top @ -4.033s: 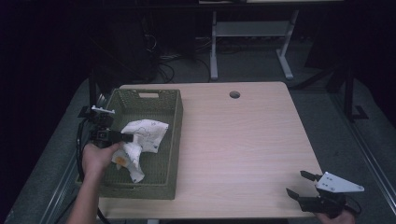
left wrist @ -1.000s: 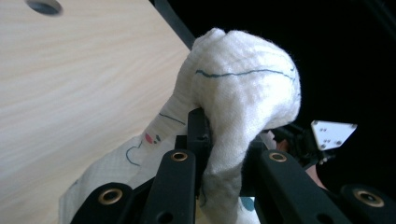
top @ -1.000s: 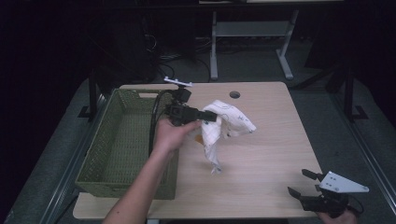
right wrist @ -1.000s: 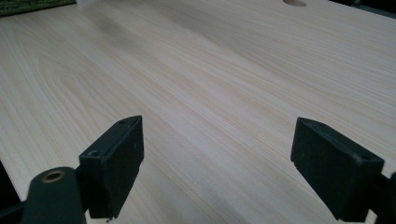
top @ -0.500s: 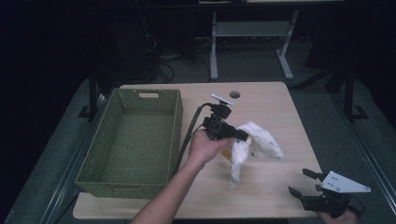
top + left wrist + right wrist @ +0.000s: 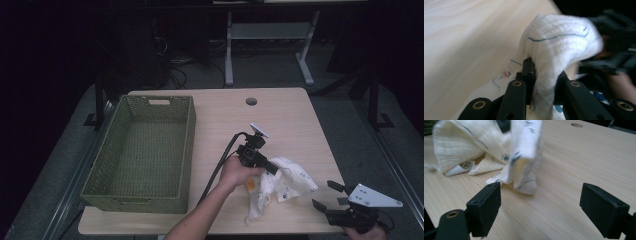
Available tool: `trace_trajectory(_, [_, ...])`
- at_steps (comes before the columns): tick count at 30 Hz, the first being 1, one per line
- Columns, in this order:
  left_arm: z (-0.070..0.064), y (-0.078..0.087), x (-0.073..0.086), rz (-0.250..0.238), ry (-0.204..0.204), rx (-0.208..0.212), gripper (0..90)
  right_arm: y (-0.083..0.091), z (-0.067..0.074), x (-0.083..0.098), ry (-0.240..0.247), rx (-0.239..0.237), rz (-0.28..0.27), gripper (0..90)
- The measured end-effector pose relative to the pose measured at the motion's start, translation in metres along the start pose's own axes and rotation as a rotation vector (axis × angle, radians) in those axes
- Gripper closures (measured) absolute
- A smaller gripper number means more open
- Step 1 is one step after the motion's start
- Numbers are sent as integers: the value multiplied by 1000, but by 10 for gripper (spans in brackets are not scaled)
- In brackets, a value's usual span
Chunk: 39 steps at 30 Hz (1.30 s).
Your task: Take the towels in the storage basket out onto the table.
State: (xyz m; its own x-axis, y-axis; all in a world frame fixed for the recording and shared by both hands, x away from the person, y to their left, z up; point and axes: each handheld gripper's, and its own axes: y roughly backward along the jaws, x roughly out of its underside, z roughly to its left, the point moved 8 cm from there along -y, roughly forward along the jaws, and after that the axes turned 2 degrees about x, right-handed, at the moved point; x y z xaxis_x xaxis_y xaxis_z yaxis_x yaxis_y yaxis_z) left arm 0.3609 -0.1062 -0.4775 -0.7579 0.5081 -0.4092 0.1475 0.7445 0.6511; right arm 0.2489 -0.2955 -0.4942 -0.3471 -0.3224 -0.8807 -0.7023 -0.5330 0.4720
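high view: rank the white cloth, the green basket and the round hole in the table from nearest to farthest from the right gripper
1. White cloth, just left of the right gripper, on the table's near right part.
2. Round hole, near the table's far edge.
3. Green basket, along the table's left side. The hole and basket are fairly close in distance.

Wicker basket (image 6: 145, 155) on left half of table (image 6: 285, 120), empty inside. Cable hole (image 6: 251, 101) near table's far edge, right of basket. Printed cloth (image 6: 280, 187) on table near front right, well right of basket. Left gripper (image 6: 267, 166) at cloth's left top. Right gripper (image 6: 327, 196) at front right corner, just right of cloth.
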Motion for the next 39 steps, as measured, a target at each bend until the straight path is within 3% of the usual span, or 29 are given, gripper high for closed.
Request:
trace_trajectory(1, [6, -4, 0, 2, 14, 5, 754, 0, 0, 0, -1, -1, 2, 169])
trace_trajectory(4, [21, -9, 1, 37, 7, -70, 645, -1, 2, 1, -1, -6, 5, 169])
trace_trajectory(5, [23, -9, 0, 31, 19, -74, 589, -2, 1, 1, 4, -5, 9, 169])
trace_trajectory(8, [29, -2, -4, -1, 0, -111, 473, -2, 4, 1, 8, -9, 10, 170])
trace_trajectory(11, [25, 9, -7, -49, -23, -128, 385, -2, 5, 1, 11, -13, 14, 170])
trace_trajectory(17, [7, 31, -4, -129, -78, -107, 361, -5, 12, 2, 27, -36, 39, 194])
trace_trajectory(19, [1, 41, 1, -144, -100, -96, 356, -6, 13, 2, 32, -41, 47, 199])
trace_trajectory(22, [-7, 51, 8, -190, -101, -65, 344, -7, 15, 1, 43, -54, 54, 206])
trace_trajectory(25, [-10, 60, 17, -213, -124, -69, 340, -9, 17, -4, 57, -72, 59, 217])
trace_trajectory(27, [-13, 65, 24, -239, -128, -46, 334, -11, 19, -6, 57, -84, 63, 219])
trace_trajectory(28, [-13, 69, 31, -247, -139, -58, 334, -11, 21, -8, 54, -93, 62, 224])
trace_trajectory(33, [-15, 71, 43, -284, -142, -36, 302, -17, 25, -11, 84, -127, 90, 235])
trace_trajectory(39, [-15, 66, 57, -277, -178, -22, 301, -23, 25, -16, 108, -183, 113, 303])
